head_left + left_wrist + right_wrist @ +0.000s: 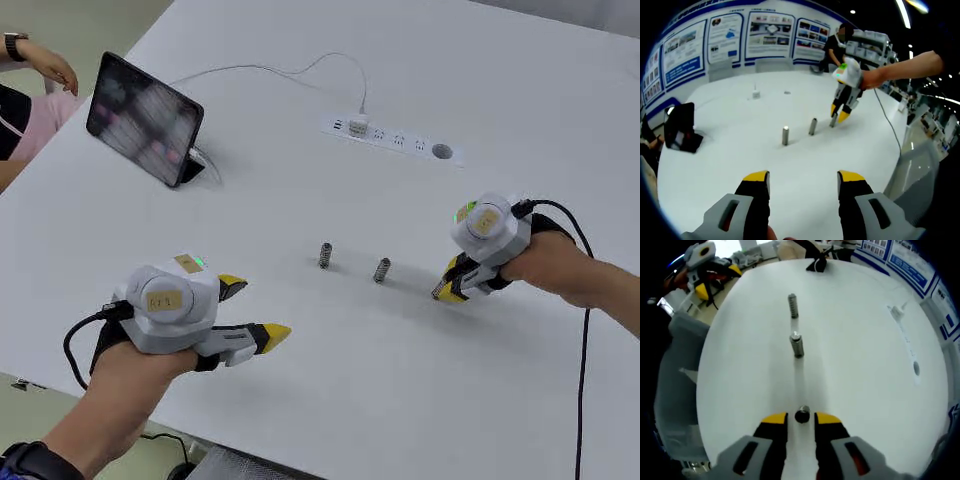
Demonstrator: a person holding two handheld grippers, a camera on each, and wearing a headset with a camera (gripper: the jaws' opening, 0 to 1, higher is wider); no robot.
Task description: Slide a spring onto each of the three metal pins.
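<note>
"What's the biggest thing there?"

"The white table [330,60]; at its far left a dark tablet [145,118] leans on a stand; a white power strip [390,138] lies flat toward the far side."

"And the grippers?"

"The left gripper [255,308] hangs over the near part of the table, jaws spread wide with nothing between them; the right gripper [445,290] tips down to the tabletop on the right, jaws narrowly apart either side of the third pin [802,416]; whether they pinch it I cannot tell."

"Which way do the pins point?"

"All three stand upright, long axis vertical, in one straight row across the middle; the left pin [325,255] and the middle pin [382,270] each wear a coiled spring [792,306], its axis along the pin; the right gripper view looks down on the third pin's round top; whether it carries a spring I cannot tell."
</note>
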